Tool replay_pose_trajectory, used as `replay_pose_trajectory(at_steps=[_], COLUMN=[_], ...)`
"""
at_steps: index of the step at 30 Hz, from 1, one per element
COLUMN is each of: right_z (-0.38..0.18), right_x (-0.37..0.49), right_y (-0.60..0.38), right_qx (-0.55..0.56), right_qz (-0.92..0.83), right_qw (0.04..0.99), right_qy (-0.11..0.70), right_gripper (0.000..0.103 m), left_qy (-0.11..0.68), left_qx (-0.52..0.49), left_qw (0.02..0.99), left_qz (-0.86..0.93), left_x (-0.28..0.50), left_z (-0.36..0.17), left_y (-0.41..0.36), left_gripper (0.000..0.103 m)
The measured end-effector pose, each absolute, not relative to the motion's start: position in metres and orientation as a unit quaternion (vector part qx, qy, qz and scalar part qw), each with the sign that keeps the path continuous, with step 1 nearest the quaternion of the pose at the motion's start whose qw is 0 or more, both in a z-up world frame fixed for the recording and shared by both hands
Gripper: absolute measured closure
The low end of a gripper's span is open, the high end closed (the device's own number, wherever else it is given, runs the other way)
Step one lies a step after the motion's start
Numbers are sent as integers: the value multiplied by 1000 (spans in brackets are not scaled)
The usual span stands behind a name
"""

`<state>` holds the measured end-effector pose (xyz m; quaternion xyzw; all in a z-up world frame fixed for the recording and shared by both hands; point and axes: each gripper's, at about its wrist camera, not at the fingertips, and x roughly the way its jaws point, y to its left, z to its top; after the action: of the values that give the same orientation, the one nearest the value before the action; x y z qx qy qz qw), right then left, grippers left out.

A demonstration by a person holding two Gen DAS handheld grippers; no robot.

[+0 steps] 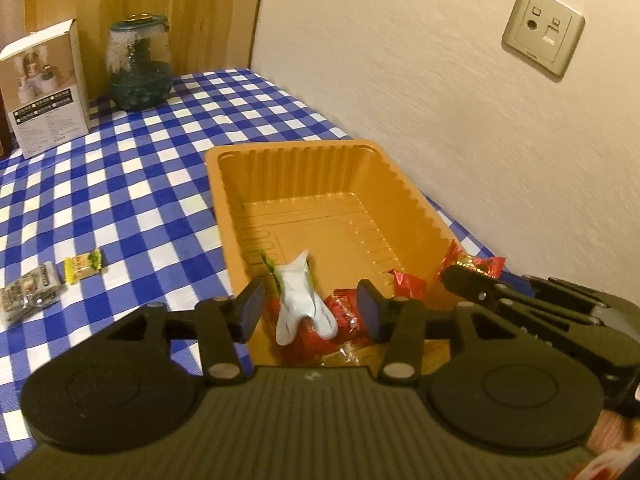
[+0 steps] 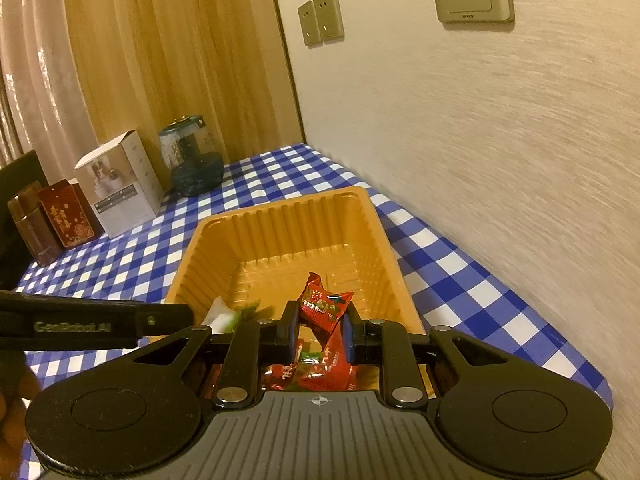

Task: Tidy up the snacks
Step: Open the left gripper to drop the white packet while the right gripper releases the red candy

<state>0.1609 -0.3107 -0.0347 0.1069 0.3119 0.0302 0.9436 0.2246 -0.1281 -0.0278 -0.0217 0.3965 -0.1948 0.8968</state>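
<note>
Far left: a white box (image 1: 44, 88) stands at the back of the surface (image 1: 160, 152), which wears a blue and white checked cloth; in the right wrist view two dark red tins (image 2: 52, 220) stand just left of it
Back, beside the box: a green-tinted glass jar (image 1: 140, 64) stands upright against the wooden panel
Near left on the cloth: a grey snack packet (image 1: 30, 296) lies just beside a small yellow sweet (image 1: 84, 266), both well apart from the tray
Middle: an orange plastic tray (image 1: 304, 160) with ribbed walls sits on the cloth close to the wall; its far half is bare
Left hand-held gripper (image 1: 310, 310): hangs over the near end of the tray with its blue pads spread apart
White and green wrapper (image 1: 300, 300): stands tilted between those spread pads, touching neither, resting on red packets (image 1: 344, 312) in the tray's near end
Right hand-held gripper (image 2: 322, 330): pressed together, pinching a red snack packet (image 2: 326, 306) above the near end of the tray, with more red packets lying below it
Red snack packet: its upper end sticks up past the fingertips, over the tray floor
Right: a pale textured wall (image 1: 480, 140) runs alongside the surface, with a socket plate (image 1: 544, 30) on it
</note>
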Motion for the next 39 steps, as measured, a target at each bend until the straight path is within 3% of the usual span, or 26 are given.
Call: replay_pose_trajectory(at_steps=[36, 37, 38, 39], right_z=[-37, -37, -38, -38], right_x=[163, 163, 165, 165], right_y=[-297, -297, -298, -299], right_qx=[87, 83, 85, 92], right_qz=[41, 39, 39, 41], right_qw=[946, 946, 945, 944], right_qy=[311, 312, 314, 313], right_gripper=[80, 78, 67, 47], left_qy=[406, 406, 406, 406], left_qx=[-23, -23, -22, -22], left_qw=[895, 895, 896, 896], left_qz=[-182, -182, -181, -181], left_x=[206, 206, 206, 206], left_z=[-33, -33, -33, -33], left_y=[-113, -113, -112, -110], left_gripper=[56, 56, 56, 56])
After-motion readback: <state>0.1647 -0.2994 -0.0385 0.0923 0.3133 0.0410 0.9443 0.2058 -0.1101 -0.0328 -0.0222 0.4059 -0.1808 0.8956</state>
